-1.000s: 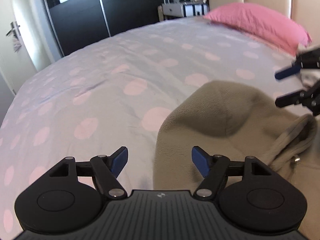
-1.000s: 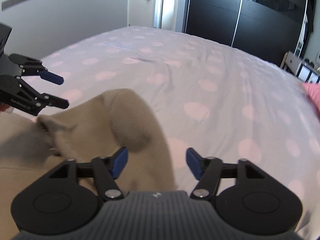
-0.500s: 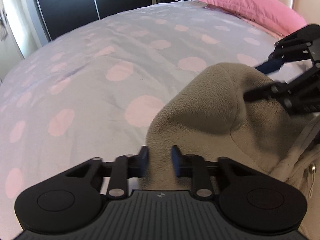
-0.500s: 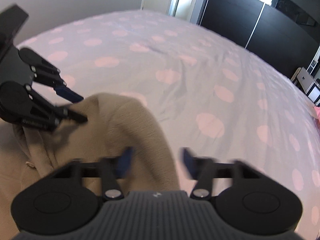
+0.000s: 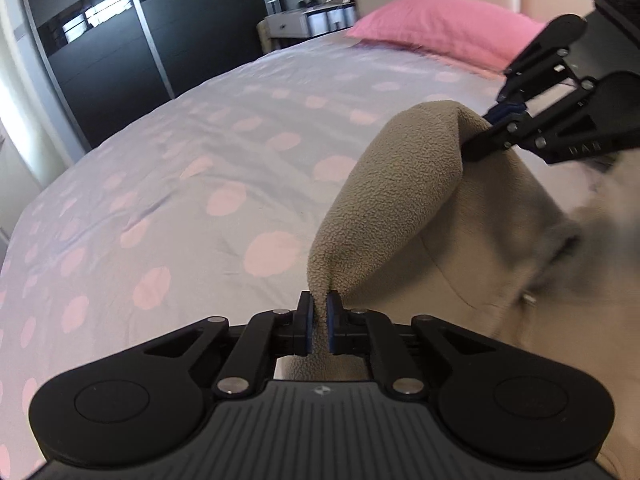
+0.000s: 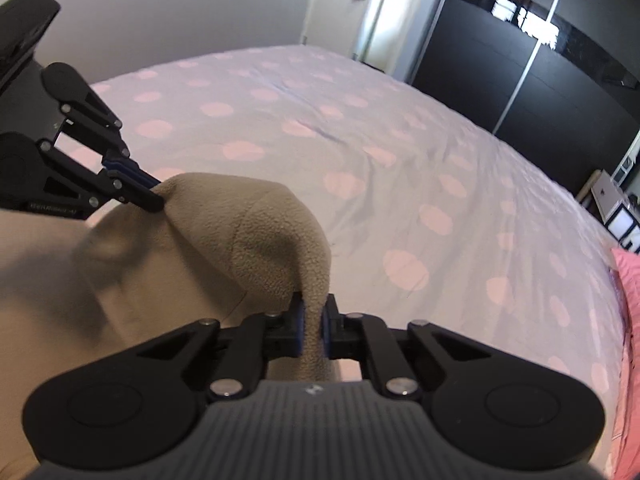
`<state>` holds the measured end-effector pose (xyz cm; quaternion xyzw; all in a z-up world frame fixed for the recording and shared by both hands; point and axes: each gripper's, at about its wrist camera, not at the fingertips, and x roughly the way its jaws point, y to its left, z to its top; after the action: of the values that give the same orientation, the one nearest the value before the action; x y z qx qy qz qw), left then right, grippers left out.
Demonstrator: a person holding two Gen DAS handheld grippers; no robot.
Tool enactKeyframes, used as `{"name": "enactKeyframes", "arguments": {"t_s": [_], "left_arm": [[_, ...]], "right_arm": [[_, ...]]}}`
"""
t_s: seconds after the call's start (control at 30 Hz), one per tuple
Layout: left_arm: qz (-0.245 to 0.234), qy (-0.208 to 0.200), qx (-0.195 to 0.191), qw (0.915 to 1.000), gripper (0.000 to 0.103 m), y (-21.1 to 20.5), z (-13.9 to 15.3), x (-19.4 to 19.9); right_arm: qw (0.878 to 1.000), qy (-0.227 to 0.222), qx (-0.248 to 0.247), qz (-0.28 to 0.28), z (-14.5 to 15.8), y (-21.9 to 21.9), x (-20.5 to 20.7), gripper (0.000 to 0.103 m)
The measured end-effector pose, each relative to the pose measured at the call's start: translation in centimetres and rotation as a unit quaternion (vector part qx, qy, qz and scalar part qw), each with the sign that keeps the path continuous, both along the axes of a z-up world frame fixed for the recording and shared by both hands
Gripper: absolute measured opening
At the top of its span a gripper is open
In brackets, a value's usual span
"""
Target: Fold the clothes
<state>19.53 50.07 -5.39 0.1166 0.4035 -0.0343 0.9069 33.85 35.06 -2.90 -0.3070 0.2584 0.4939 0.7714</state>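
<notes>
You had the left hand-held gripper [image 5: 319, 328] pinched tight on a fold of the beige fleece [image 5: 400, 200], its blue pads [image 5: 306, 326] pressing the cloth from both sides. Your right hand-held gripper [image 6: 312, 330] was clamped on another part of the same raised edge, fabric squeezed between its pads [image 6: 299, 328]. Seen from the left wrist, the right hand-held gripper [image 5: 492, 120] gripped the far end of the lifted ridge; seen from the right wrist, the left hand-held gripper [image 6: 154, 192] bit into the opposite end.

The fleece [image 6: 260, 232] rose as a humped ridge between the two grips, held up off the bed [image 5: 160, 200]. The rest of the garment lay spread flat on the bed on the side away from the dark wardrobe [image 5: 112, 56]. A small metal-tipped cord end [image 5: 529, 298] showed on the flat part, blurred.

The bedspread was pale with pink dots. A pink pillow [image 5: 448, 28] sat at the head of the bed, beyond the fleece. A door [image 6: 384, 8] stood next to the wardrobe [image 6: 520, 60].
</notes>
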Motion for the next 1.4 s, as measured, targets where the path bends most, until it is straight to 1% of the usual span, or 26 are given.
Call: {"name": "enactKeyframes", "arguments": {"t_s": [0.13, 0.23, 0.3, 0.47, 0.57, 0.63, 0.73, 0.9, 0.97, 1.03, 1.07, 1.13, 1.17, 1.27, 1.33, 1.4], "left_arm": [[-0.012, -0.002, -0.014, 0.9998, 0.004, -1.2, 1.3, -3.4], [-0.023, 0.000, -0.022, 0.9995, 0.004, -2.1, 1.6, -6.0], [-0.029, 0.002, -0.022, 0.9993, 0.004, -2.7, 1.3, -7.8], [-0.055, 0.010, -0.016, 0.9983, 0.004, -4.9, 0.0, -11.6], [-0.043, 0.010, -0.014, 0.9989, 0.005, -5.9, -1.2, -12.7], [-0.036, 0.014, -0.015, 0.9991, 0.008, -6.1, -2.2, -12.6], [-0.026, 0.019, -0.018, 0.9993, 0.014, -6.4, -3.7, -12.3], [-0.009, 0.027, -0.022, 0.9994, 0.014, -6.9, -6.1, -11.9], [-0.002, 0.030, -0.024, 0.9993, 0.014, -7.1, -7.1, -11.8], [0.011, 0.032, -0.025, 0.9991, 0.011, -6.8, -7.9, -10.7], [0.019, 0.032, -0.024, 0.9990, 0.008, -6.5, -8.3, -9.8], [0.030, 0.019, -0.006, 0.9994, 0.004, -6.1, -9.0, -8.2], [0.033, 0.006, 0.006, 0.9994, 0.002, -6.0, -9.0, -7.6], [0.054, -0.055, 0.048, 0.9959, 0.001, -5.8, -8.3, -6.2], [0.062, -0.064, 0.059, 0.9943, 0.001, -5.5, -8.4, -5.7], [0.056, -0.037, 0.068, 0.9954, 0.001, -5.5, -9.4, -5.9]], "right_arm": [[1.000, 0.004, 0.015, 0.028, 1.7, -3.1, -3.8, 0.009], [0.999, 0.010, 0.019, 0.047, 1.9, -5.3, -7.0, 0.009], [0.998, 0.017, 0.017, 0.058, 1.4, -6.6, -9.2, 0.009], [0.996, 0.039, -0.001, 0.084, -1.4, -9.5, -14.3, 0.009], [0.996, 0.039, -0.008, 0.077, -3.2, -10.5, -16.0, 0.009], [0.997, 0.050, 0.008, 0.056, -3.5, -10.8, -16.1, 0.009], [0.997, 0.064, 0.027, 0.029, -3.2, -10.9, -15.8, 0.009], [0.996, 0.077, 0.041, 0.003, -2.5, -11.2, -15.1, 0.009], [0.996, 0.080, 0.043, 0.000, -2.2, -11.3, -14.9, 0.009], [0.996, 0.082, 0.042, 0.001, -1.9, -11.4, -14.7, 0.009], [0.996, 0.083, 0.041, 0.002, -1.8, -11.5, -14.6, 0.009], [0.996, 0.086, 0.039, 0.001, -1.8, -11.9, -14.7, 0.009], [0.995, 0.090, 0.040, 0.001, -1.9, -12.0, -14.5, 0.009], [0.994, 0.102, 0.041, 0.003, -2.4, -12.2, -14.3, 0.009], [0.993, 0.110, 0.038, 0.006, -3.1, -12.1, -14.3, 0.009], [0.992, 0.119, 0.034, 0.005, -4.1, -11.9, -14.4, 0.009]]}}
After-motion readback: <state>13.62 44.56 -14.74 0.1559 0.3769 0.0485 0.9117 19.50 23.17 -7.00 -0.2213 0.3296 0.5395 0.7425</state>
